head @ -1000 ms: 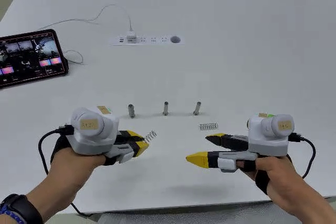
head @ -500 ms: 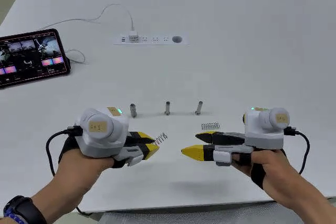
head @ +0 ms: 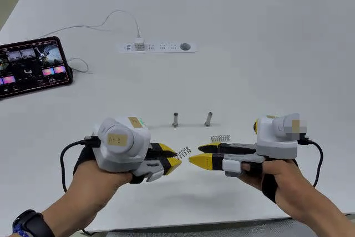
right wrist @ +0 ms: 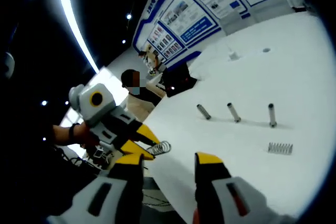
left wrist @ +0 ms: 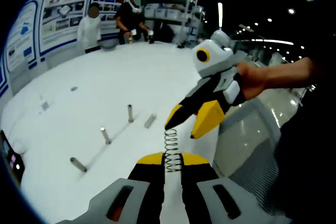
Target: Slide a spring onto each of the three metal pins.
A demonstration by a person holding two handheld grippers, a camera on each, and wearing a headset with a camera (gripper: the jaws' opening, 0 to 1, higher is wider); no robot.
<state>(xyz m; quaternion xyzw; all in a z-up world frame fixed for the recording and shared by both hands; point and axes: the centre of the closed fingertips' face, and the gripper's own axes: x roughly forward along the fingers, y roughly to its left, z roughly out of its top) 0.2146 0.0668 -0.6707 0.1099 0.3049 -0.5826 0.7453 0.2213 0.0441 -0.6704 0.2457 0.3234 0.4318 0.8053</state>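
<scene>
A spring [head: 183, 151] is pinched by the left hand-held gripper [head: 175, 160] and pointed lengthwise at the right hand-held gripper [head: 194, 154], whose jaws are spread just beside its free end.

Head view looks down; both gripper views face inward, sharing the pins [left wrist: 105, 135].

Bright overhead light, soft shadows; gripper views bend (fisheye), dim edges.

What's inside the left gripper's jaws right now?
A spring, pinched at one end by the left gripper. Its free end points toward the open right gripper. The pinched coils are covered by the jaws.
</scene>
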